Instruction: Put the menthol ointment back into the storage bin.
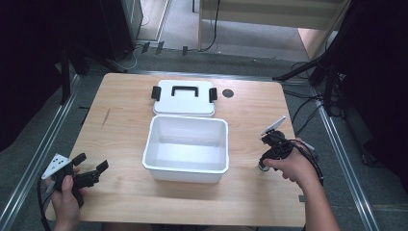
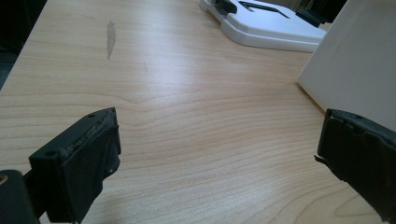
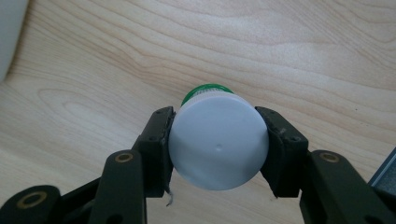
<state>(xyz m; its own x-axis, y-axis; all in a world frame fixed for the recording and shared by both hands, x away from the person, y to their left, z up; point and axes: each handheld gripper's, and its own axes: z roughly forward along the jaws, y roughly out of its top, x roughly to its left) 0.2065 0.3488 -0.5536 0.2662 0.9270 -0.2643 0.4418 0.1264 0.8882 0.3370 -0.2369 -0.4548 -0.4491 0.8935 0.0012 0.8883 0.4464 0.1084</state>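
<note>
Pale wood-grain table (image 1: 120, 115), matte, one grey scuff (image 2: 110, 38) on the left part. One white plastic bin (image 1: 186, 148), rectangular with rounded corners, open and empty, long axis across the table. One flat white lid (image 1: 184, 97) just behind it, black handle and two black latches, same orientation. One dark round spot (image 1: 228, 93) on the wood right of the lid.

Right gripper (image 3: 218, 142) clamped on one small bottle (image 3: 218, 145): round white smooth cap facing the camera, green body behind it, axis along the view line. It sits on the table right of the bin.

Left gripper (image 2: 219, 163) spread wide, holding nothing, low over the wood at front-left, near the bin wall.
</note>
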